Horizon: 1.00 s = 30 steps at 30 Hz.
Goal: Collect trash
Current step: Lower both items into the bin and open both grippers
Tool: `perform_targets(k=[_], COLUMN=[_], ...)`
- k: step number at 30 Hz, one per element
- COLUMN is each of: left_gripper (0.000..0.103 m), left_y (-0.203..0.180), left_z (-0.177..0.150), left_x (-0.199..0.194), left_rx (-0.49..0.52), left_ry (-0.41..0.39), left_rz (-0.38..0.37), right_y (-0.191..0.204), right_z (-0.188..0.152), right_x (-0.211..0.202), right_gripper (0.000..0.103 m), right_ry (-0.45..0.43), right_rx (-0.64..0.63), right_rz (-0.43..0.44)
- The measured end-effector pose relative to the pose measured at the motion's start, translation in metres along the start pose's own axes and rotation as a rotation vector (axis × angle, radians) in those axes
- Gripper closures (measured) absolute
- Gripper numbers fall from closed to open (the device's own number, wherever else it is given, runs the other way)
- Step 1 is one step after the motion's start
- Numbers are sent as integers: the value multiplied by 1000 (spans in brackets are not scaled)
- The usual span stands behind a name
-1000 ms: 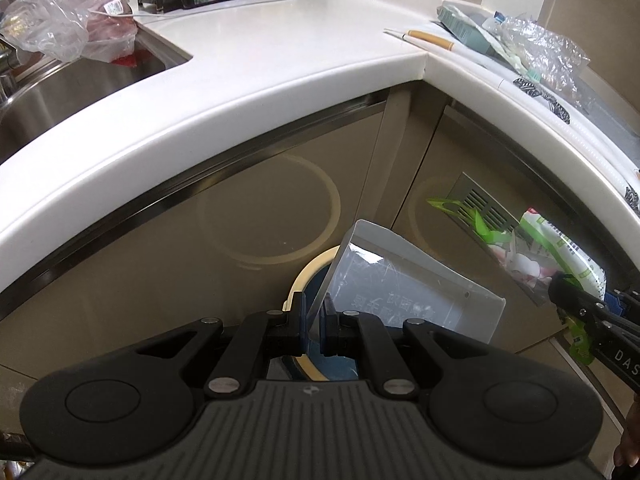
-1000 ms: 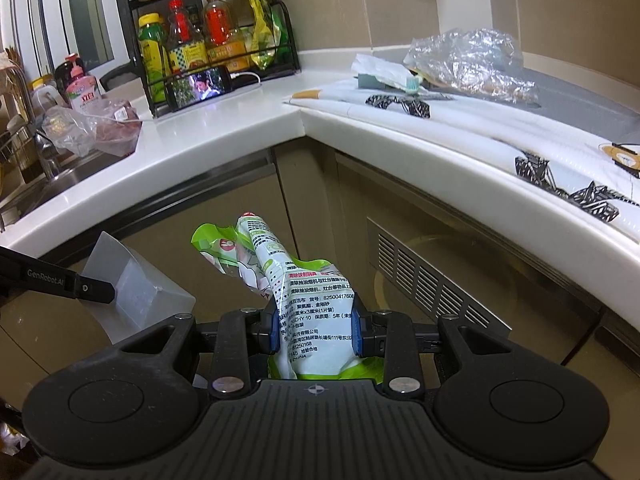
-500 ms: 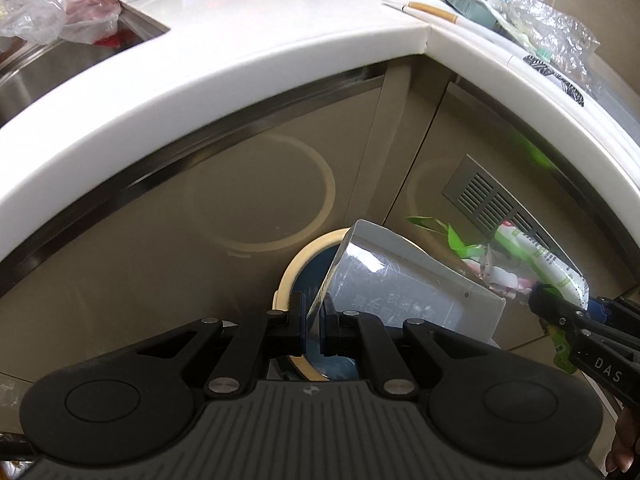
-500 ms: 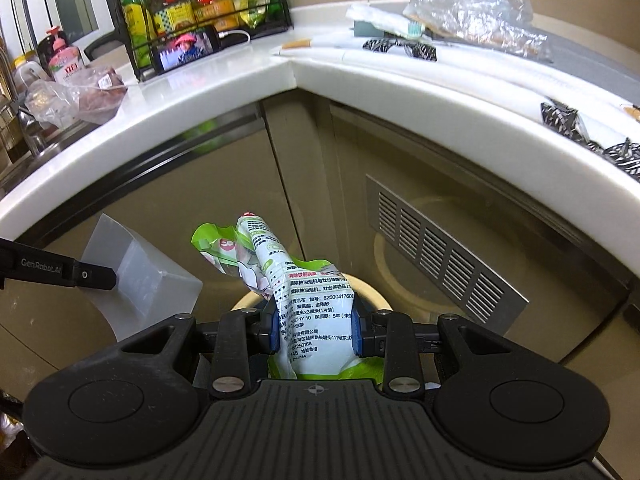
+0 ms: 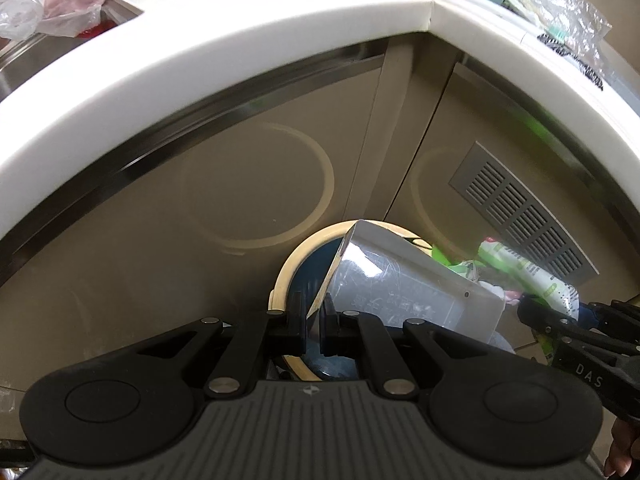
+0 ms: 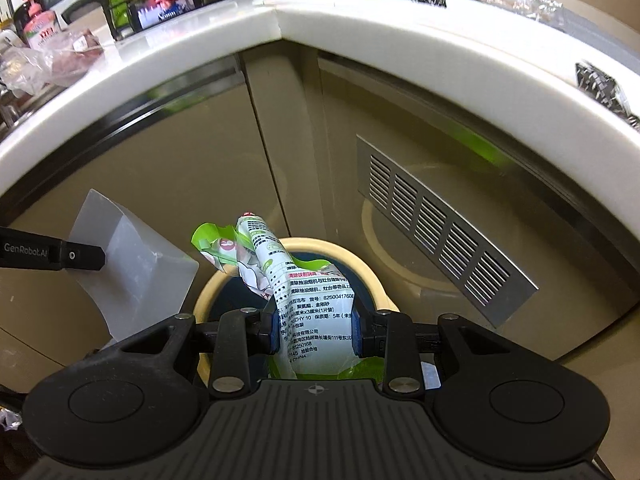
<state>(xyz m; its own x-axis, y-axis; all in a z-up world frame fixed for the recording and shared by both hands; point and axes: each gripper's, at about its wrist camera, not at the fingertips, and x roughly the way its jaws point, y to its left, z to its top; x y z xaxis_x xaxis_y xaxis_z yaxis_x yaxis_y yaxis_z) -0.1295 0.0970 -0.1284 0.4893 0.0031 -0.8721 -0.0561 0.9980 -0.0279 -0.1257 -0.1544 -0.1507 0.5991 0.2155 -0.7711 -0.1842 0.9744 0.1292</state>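
My left gripper (image 5: 315, 322) is shut on the edge of a clear plastic box (image 5: 404, 284), held over a round bin with a cream rim (image 5: 294, 268). The box also shows in the right wrist view (image 6: 132, 264), pinched by the left gripper's finger (image 6: 82, 258). My right gripper (image 6: 315, 326) is shut on a crumpled green and white wrapper (image 6: 308, 296), held over the same bin (image 6: 360, 264). The wrapper also shows at the right of the left wrist view (image 5: 532, 276).
A white corner countertop (image 5: 240, 32) overhangs beige cabinet doors (image 5: 160, 240) with a metal vent grille (image 6: 440, 232). A sink with bagged items (image 5: 52, 20) is at the left. Crumpled plastic (image 5: 560, 12) lies on the right counter. A rack with bottles and a phone (image 6: 168, 8) stands behind.
Both grippers have dropped lower with their loads, and the counter has risen in view. The bin rim now sits directly under the box and the wrapper.
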Motion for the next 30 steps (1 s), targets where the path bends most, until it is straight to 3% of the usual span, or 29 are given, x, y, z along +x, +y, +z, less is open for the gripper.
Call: perform_targets(k=[7, 30], left_gripper=[97, 97], left_y=[-10, -28], left_z=[2, 0], left_x=[35, 121], left_rx=[37, 71], left_ry=[38, 195], left_rz=[26, 59], right_y=[-3, -6], right_z=[-3, -1], right_x=[33, 109], right_gripper=[69, 69], right_ry=[87, 221], right_rx=[20, 32], right_rz=[8, -30])
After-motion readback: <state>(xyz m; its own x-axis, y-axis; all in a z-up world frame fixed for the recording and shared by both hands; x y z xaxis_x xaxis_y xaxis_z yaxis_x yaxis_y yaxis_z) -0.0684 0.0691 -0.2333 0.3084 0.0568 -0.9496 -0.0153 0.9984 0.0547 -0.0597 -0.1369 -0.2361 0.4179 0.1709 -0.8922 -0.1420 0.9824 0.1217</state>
